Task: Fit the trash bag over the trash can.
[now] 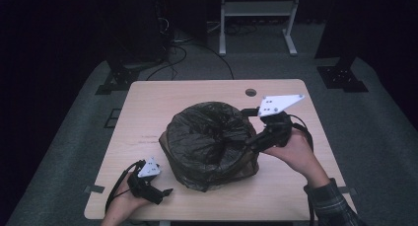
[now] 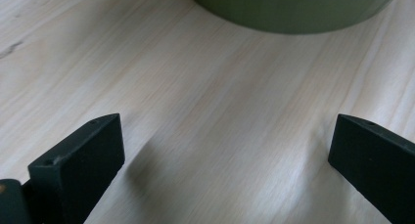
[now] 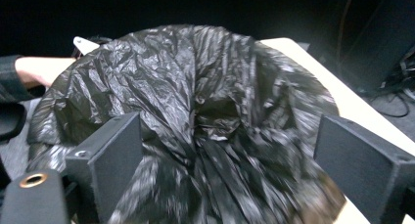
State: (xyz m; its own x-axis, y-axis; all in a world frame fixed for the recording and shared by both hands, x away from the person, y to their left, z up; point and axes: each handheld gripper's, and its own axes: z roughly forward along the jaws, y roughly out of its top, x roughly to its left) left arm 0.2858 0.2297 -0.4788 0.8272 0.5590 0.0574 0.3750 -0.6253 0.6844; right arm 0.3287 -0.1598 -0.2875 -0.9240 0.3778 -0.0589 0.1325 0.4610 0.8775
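Observation:
A crumpled black plastic bag is draped over a round bin in the middle of the wooden table. My right gripper is at the bag's right side, its jaws standing wide apart. In the right gripper view the bag bulges between and beyond the open gripper, with no pad pressing on it. My left gripper rests low near the table's front left corner. In the left gripper view it stands open over bare wood, facing the bin's green wall.
A round cable hole sits near the table's far edge. Behind the table stand a white frame, two black stand bases and loose cables on the grey floor. A person's sleeve enters at bottom right.

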